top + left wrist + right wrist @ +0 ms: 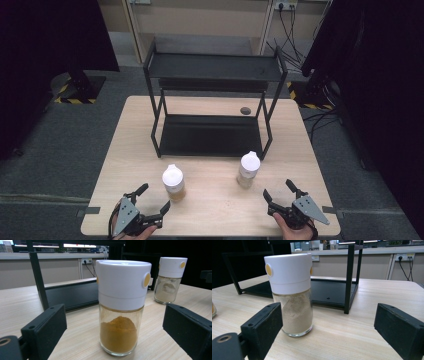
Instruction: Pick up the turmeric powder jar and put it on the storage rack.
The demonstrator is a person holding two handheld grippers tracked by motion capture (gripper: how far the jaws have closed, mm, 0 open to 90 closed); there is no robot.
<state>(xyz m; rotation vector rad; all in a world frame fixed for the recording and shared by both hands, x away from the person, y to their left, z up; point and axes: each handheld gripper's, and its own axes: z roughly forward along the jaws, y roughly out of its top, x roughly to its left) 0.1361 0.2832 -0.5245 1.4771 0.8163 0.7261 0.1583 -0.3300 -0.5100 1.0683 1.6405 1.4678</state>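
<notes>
Two spice jars stand upright on the wooden table (125, 150), both in front of the black two-level rack (212, 100). The jar with orange powder (173, 183) sits near the front left, just ahead of the left gripper (151, 199), whose jaws are spread wide with nothing between the pads. In the left gripper view that same jar fills the gap ahead of the jaws without touching either one, though its base is cut off a bit at the bottom edge.

The jar with pale powder (248, 169) is off to the right, well apart from the first one. The right gripper (279, 190) points toward it, jaws also spread and holding nothing. From the right gripper view the jar sits toward the left jaw, near it, but I can't say whether it actually touches.

Both jars have white caps with little yellow dots on the side; can't make out what those dots are. Only slivers of the person's hands show at the bottom edge of the high view, mostly cut off. There's a small dark round spot (245, 110) on the table by the rack's right legs, too small to tell what it is.
</notes>
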